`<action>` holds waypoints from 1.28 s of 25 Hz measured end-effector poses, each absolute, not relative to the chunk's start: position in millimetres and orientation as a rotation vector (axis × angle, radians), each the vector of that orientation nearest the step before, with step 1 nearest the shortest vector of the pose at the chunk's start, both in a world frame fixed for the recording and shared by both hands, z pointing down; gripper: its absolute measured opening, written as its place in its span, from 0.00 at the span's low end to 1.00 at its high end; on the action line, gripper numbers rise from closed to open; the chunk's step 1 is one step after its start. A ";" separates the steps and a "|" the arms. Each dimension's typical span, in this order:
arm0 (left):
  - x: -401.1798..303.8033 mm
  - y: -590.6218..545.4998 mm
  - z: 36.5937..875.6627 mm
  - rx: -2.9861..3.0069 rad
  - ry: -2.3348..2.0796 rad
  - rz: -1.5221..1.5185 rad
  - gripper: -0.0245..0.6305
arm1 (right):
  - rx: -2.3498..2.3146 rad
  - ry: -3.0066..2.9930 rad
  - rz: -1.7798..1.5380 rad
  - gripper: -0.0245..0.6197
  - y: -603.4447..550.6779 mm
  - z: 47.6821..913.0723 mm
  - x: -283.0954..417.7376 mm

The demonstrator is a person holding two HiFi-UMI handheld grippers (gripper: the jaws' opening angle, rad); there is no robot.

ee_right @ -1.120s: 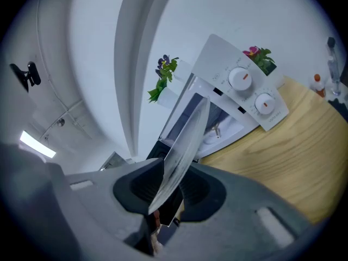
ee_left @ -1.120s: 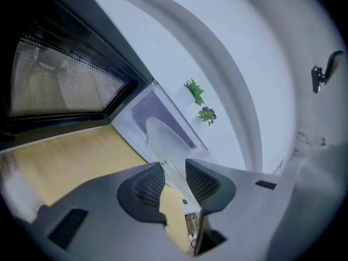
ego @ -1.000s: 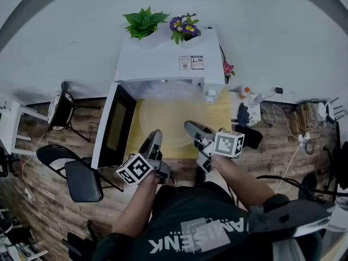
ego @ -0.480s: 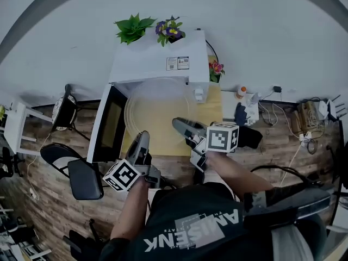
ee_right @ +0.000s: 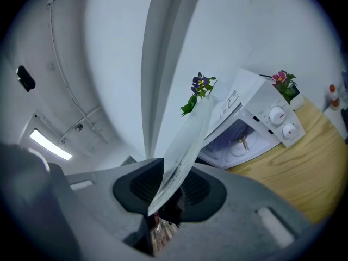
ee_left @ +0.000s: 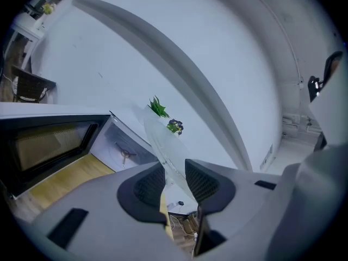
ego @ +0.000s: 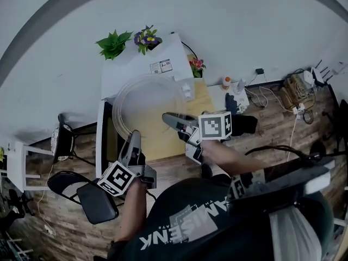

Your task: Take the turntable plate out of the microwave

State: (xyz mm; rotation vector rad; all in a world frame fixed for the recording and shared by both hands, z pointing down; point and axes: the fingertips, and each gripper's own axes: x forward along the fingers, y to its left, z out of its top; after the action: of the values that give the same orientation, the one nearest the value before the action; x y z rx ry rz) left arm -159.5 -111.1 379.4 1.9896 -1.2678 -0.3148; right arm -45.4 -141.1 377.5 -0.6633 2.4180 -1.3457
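Before the open microwave (ego: 142, 64) we find the glass turntable plate (ego: 145, 103) held in the air, outside the cavity and above the wooden tabletop (ego: 163, 144). We note the left gripper (ego: 134, 138) on the plate's near left rim and the right gripper (ego: 169, 118) on its near right rim. The left gripper view shows the left gripper (ee_left: 175, 170) with its jaws drawn partway together, both pads pressed on the thin edge of the plate (ee_left: 162, 143), which runs up and away at a tilt. The right gripper view shows the right gripper (ee_right: 171, 185) likewise narrowed, its pads clamped on the plate (ee_right: 190, 140) edge, which passes slantwise between them. Both gripper views look into the cavity, where the drive hub (ee_right: 242, 141) stands uncovered on the floor. The microwave door (ego: 107, 140) hangs wide open at the left. On top of the microwave stand a green plant (ego: 113, 43) and a pot of purple flowers (ego: 147, 37); pink flowers (ego: 197, 64) stand just beside its right wall.
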 end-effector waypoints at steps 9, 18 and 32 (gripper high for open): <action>-180.2 -98.6 365.5 2.037 -1.244 -0.302 0.22 | -0.686 2.396 -1.314 0.18 -123.4 362.5 -62.5; -180.0 -84.0 365.0 2.021 -1.216 -0.328 0.22 | -0.692 2.422 -1.301 0.18 -111.6 360.1 -67.5; -170.8 -75.8 365.7 2.003 -1.223 -0.348 0.22 | -0.686 2.450 -1.291 0.19 -106.9 359.5 -58.8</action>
State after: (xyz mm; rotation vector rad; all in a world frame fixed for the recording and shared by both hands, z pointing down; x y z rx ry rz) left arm -170.8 -75.8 365.7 2.0032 -1.2227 -0.3480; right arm -58.8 -106.9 359.5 -0.6860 2.4498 -1.2911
